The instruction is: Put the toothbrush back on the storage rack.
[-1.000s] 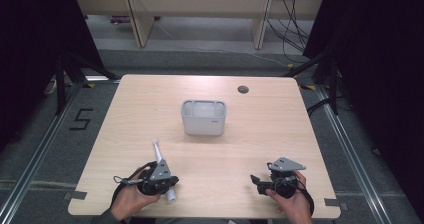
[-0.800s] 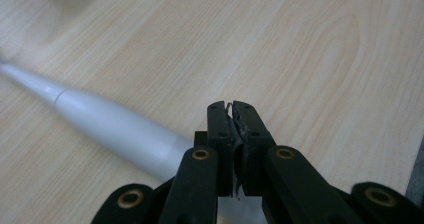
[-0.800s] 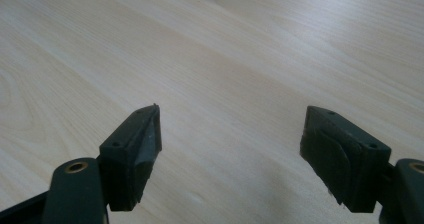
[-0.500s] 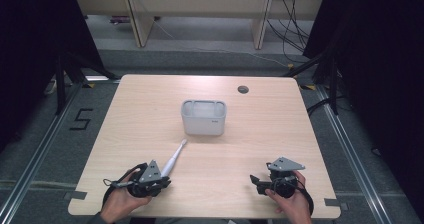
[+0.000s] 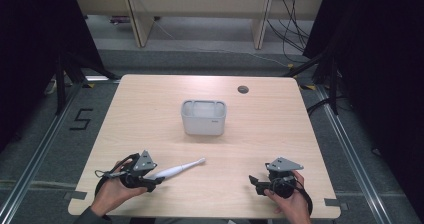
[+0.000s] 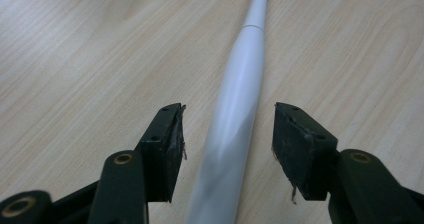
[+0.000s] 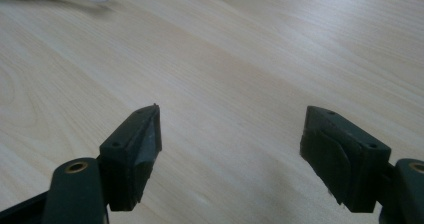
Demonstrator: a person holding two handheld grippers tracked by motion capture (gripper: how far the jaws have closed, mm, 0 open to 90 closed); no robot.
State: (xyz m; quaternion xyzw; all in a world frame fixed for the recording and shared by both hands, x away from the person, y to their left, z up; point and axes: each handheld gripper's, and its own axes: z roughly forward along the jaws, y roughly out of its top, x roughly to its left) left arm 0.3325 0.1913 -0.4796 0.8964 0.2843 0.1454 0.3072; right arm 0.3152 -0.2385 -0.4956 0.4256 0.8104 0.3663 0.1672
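- You're in a lab recording bay: black curtains (image 5: 30, 44) flank the wooden table (image 5: 150, 109).
- Metal floor rails (image 5: 35, 156) and a taped "5" (image 5: 81, 119) mark your station.
- Loose cables (image 5: 295, 14) trail beneath a bench (image 5: 200, 1) behind.

Black tongs (image 5: 156, 181) — brass-coloured pivot screws, grey three-cornered top plates, trailing black cables.

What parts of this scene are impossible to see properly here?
- Toothbrush: in the left gripper view, its head runs off the top edge; near end blurred.
- Grey bin: high view, inside too washed-out to tell contents.
- Right hand-held gripper: high view, jaws too small to judge.
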